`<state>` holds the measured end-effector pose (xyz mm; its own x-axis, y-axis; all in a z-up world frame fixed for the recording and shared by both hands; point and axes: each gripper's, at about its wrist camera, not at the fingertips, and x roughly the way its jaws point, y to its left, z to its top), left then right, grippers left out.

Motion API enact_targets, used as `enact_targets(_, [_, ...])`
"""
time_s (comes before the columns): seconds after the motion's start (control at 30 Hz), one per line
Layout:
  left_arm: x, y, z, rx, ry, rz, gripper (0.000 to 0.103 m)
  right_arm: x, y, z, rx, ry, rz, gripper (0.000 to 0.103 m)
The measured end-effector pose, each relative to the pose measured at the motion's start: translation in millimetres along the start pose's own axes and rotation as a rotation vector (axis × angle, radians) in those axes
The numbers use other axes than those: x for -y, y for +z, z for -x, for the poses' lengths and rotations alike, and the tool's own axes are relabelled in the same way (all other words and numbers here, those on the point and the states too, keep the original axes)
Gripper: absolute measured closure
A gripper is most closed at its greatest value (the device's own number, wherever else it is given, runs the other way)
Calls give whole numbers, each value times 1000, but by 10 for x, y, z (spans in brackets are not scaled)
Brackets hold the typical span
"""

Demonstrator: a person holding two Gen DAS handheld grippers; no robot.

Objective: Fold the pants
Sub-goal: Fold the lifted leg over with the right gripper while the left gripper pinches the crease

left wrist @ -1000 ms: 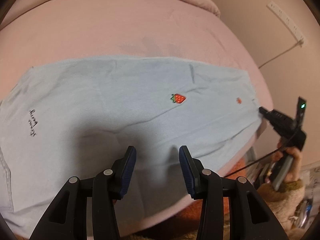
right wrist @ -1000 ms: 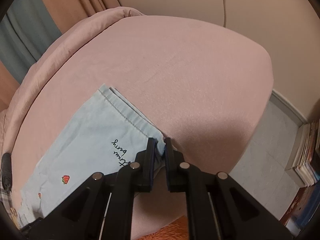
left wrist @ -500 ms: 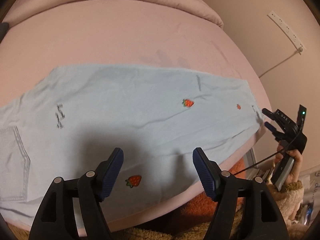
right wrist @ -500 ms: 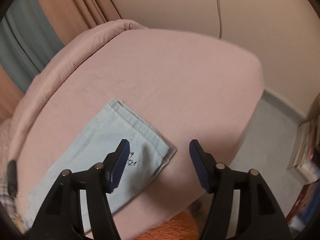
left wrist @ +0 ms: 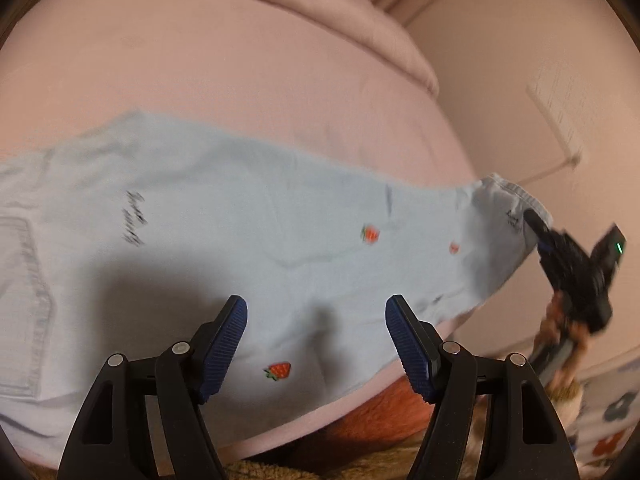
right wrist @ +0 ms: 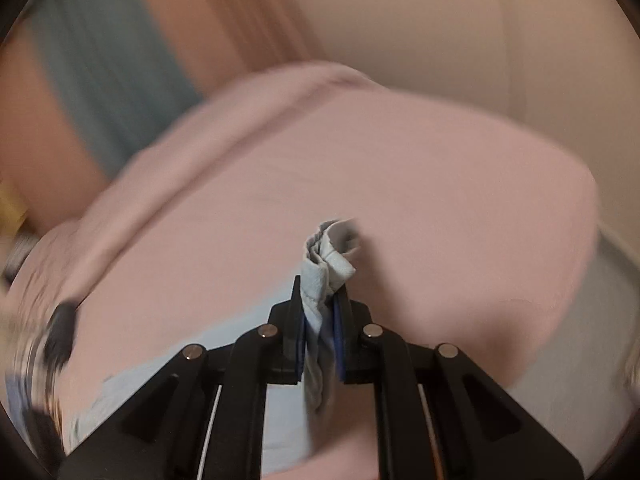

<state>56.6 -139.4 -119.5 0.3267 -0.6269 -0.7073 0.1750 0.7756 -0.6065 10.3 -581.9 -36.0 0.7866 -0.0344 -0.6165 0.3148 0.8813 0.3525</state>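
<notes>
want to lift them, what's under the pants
The light blue pants lie on a pink bed sheet; whatever the fabric covers is hidden. Their hem corner is lifted off it.

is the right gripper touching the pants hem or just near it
Touching. In the right wrist view the right gripper is closing with the bunched hem of the pants between its pads, cloth pressed on both sides. The left wrist view also shows it at the hem.

The left gripper (left wrist: 316,336) points downward with its jaws standing wide apart, nothing between its blue ribbed pads (left wrist: 224,344). The right gripper (right wrist: 320,320) is closing its jaws, the pads pressing on a bunched hem of the pants (right wrist: 326,264). Seen from the left wrist, the right gripper sits at the far right, tilted, a hand (left wrist: 568,328) gripping its handle below.
</notes>
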Motion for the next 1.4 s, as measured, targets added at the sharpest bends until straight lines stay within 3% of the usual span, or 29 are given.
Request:
enact_targets(0.13, [-168, 132, 194, 60, -20, 71, 31, -1049, -182, 227, -32, 149, 313, 91])
enact_targets(0.23, [-301, 166, 188, 54, -53, 119, 31, -1712, -720, 54, -178, 276, 483, 91])
enact_targets(0.3, [-365, 184, 69, 5, -90, 140, 31, -1919, -1091, -150, -286, 324, 530, 91])
enact_targets(0.4, [-379, 203, -176, -70, -71, 150, 31, -2056, -1619, -461, -438, 354, 568, 91])
enact_targets(0.47, [-361, 244, -300, -84, -62, 152, 31, -2080, -1823, -551, -451, 311, 624, 91])
enact_targets(0.53, [-292, 302, -353, -75, -61, 150, 31, -2103, -1823, -547, -431, 310, 646, 91])
enact_targets(0.63, [-187, 383, -432, -89, -133, 146, 32, -2081, -1727, -436, -429, 372, 614, 91])
enact_targets(0.67, [-157, 399, -467, -102, -167, 151, 51, -2082, -1679, -398, -425, 404, 608, 91])
enact_targets(0.7, [-147, 414, -471, -111, -161, 150, 87, -2111, -1662, -343, -403, 425, 616, 91])
enact_targets(0.73, [-130, 426, -475, -116, -114, 136, 99, -2182, -1685, -327, -391, 430, 625, 91])
enact_targets(0.8, [-98, 445, -384, -79, -25, 79, 100, -2260, -1710, -268, -372, 409, 646, 91])
enact_targets(0.87, [-104, 454, -179, -19, -25, 61, 100, -2306, -1705, -247, -368, 400, 655, 91])
enact_targets(1.03, [-256, 448, 216, 63, 44, 36, 100, -2613, -1624, -211, -360, 492, 637, 90])
enact_targets(1.17, [-519, 400, 34, 8, 145, 14, 100, -2858, -1822, -319, -407, 502, 651, 85])
enact_targets(1.27, [-590, 365, -124, -22, 162, 13, 99, -2926, -1991, -573, -494, 438, 662, 73])
enact_targets(1.3, [-568, 357, -118, -16, 165, -4, 99, -2916, -2020, -639, -529, 427, 652, 63])
enact_targets(1.4, [-505, 355, -97, -27, 175, -18, 97, -2788, -1940, -667, -591, 467, 556, 49])
